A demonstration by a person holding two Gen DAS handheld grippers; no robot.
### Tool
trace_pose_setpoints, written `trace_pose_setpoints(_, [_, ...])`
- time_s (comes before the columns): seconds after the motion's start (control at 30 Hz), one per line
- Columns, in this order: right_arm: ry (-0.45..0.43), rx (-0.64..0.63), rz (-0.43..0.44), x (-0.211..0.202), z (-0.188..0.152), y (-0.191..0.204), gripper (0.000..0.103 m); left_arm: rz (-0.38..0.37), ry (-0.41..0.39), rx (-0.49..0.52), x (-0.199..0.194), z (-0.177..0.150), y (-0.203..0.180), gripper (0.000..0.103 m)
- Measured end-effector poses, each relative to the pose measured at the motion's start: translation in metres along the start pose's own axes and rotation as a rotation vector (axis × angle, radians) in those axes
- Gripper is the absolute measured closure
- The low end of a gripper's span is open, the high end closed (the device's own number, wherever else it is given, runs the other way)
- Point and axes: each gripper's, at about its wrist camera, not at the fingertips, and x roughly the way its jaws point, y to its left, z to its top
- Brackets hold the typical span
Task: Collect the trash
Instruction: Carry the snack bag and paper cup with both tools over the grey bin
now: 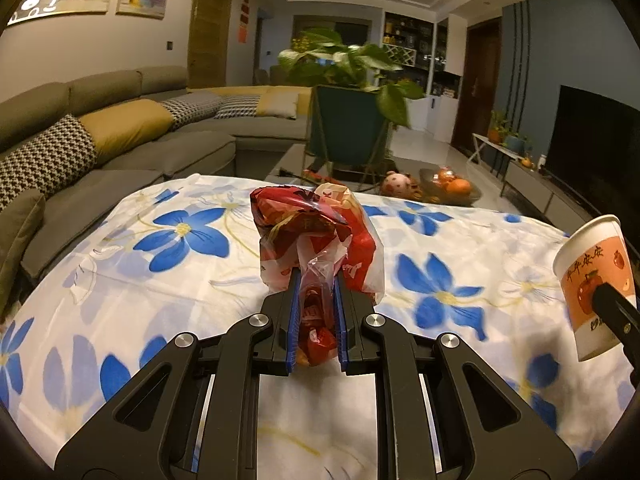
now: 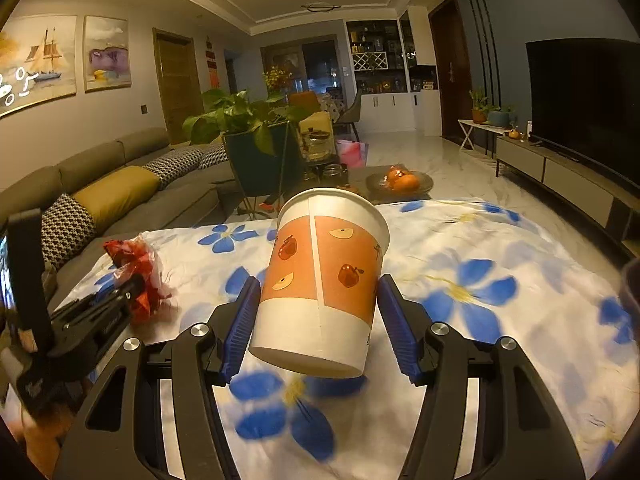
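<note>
A crumpled plastic bag with red wrappers inside is pinched between the blue pads of my left gripper, just above the flowered tablecloth. In the right wrist view the same bag and the left gripper show at the left. My right gripper is shut on a white and orange paper cup with apple prints, held tilted above the cloth. That cup also appears at the right edge of the left wrist view, with a black finger across it.
A grey sofa with cushions runs along the left. Beyond the table stand a potted plant in a dark planter, a bowl of oranges and a small figure. A TV on a low cabinet is at the right.
</note>
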Motion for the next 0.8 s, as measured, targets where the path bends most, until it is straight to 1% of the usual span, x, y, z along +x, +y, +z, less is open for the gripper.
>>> trace_pose_setpoints(0.37, [-0.055, -0.019, 0.011, -0.075, -0.014, -0.025, 0.044, -0.081, -0.047, 0.045, -0.075, -0.023, -0.038, 0.089])
trace_pose_setpoints(0.6, [-0.084, -0.029, -0.021, -0.116, -0.025, -0.046, 0.044, -0.124, -0.086, 0.086, -0.118, -0.030, -0.071, 0.089])
trace_pose_setpoints(0.8, [-0.109, -0.016, -0.061, -0.139, -0.028, -0.067, 0.044, -0.159, -0.099, 0.116, -0.137, -0.034, -0.099, 0.089])
